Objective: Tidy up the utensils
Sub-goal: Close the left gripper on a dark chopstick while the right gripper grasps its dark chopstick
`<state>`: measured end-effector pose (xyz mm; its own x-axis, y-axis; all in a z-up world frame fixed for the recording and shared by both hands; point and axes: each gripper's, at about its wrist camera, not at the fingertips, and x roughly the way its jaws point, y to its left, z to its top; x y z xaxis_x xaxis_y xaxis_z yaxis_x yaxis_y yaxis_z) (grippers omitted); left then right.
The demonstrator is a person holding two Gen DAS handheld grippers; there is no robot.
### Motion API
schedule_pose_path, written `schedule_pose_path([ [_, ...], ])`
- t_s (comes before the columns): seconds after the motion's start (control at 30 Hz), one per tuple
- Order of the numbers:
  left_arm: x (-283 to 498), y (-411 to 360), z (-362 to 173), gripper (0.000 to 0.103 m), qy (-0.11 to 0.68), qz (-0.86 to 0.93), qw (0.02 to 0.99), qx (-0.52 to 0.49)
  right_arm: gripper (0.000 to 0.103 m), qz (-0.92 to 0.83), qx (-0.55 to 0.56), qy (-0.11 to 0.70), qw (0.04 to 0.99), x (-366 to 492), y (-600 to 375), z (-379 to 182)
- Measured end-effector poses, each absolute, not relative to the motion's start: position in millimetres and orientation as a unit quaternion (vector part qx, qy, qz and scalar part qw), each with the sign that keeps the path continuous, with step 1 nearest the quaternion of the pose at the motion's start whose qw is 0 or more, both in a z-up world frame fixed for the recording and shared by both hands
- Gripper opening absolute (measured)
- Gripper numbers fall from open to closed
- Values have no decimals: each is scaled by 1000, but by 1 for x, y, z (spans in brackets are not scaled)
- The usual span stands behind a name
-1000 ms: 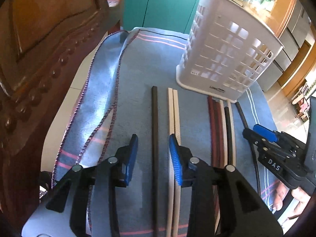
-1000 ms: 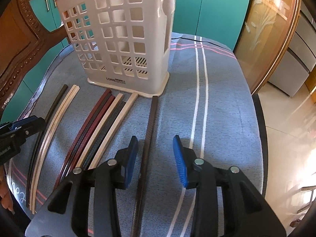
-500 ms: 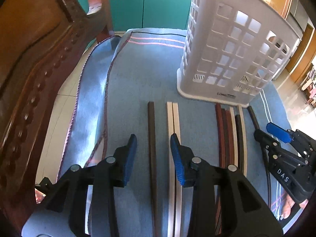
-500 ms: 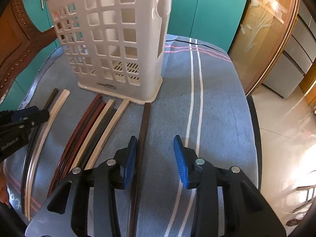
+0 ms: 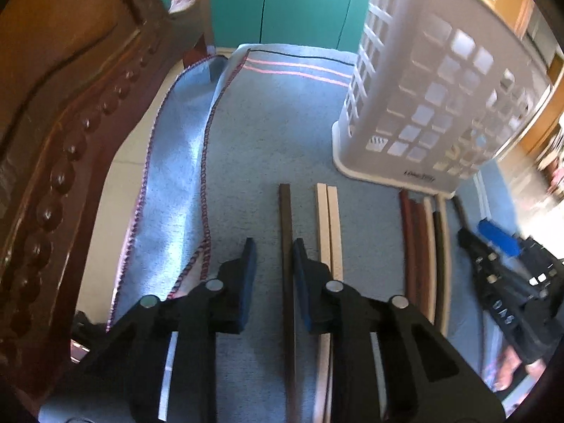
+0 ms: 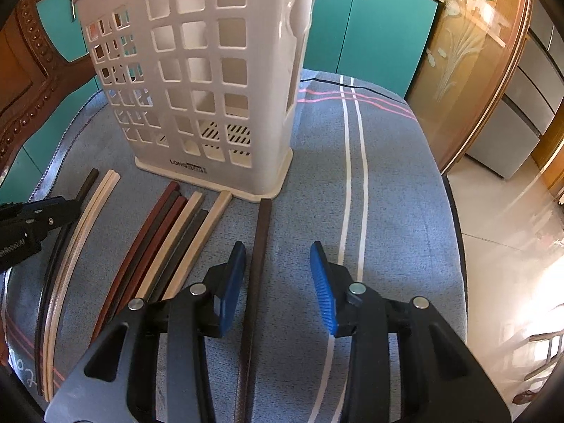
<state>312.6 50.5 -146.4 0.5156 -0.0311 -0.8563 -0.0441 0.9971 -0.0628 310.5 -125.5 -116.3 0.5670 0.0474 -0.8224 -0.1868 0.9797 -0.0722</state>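
Observation:
Several chopsticks lie side by side on a blue-grey cloth (image 6: 387,194) in front of a white lattice basket (image 5: 423,105) (image 6: 211,88). My left gripper (image 5: 275,246) straddles a dark chopstick (image 5: 285,218). Its jaws are closing; the chopstick lies against the right pad, with a gap to the left pad. Right of it lie two cream chopsticks (image 5: 328,225). My right gripper (image 6: 278,250) stands open over another dark chopstick (image 6: 261,239), which lies near its left finger. Between the grippers lies a bunch of red-brown, cream and dark chopsticks (image 6: 169,239) (image 5: 423,246).
A carved wooden chair back (image 5: 53,141) rises close on the left. Teal cabinets (image 5: 282,0) stand behind the table. The cloth's hemmed edge (image 5: 208,141) folds at the left. The table's rounded edge (image 6: 454,229) drops to a tiled floor on the right.
The left gripper has shifted and turned a little, and its jaws have narrowed around the dark chopstick. The right gripper has edged toward the basket, jaws unchanged.

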Motion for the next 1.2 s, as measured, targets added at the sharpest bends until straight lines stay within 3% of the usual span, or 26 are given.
schedule_pose_path([
  [0.4,308,26,-146,23,468,41,882,36,39,57,-101,438,891,292,-107,-120],
  [0.93,297,20,-143,23,462,47,883,62,39,53,-96,440,891,289,-102,-116],
  [1.07,297,24,-142,22,464,46,884,45,22,76,-84,449,886,292,-104,-113],
  [1.13,299,27,-143,8,468,29,883,25,13,88,-86,448,886,291,-102,-112],
  [1.2,298,25,-144,8,466,29,884,30,9,96,-87,445,886,288,-99,-112],
])
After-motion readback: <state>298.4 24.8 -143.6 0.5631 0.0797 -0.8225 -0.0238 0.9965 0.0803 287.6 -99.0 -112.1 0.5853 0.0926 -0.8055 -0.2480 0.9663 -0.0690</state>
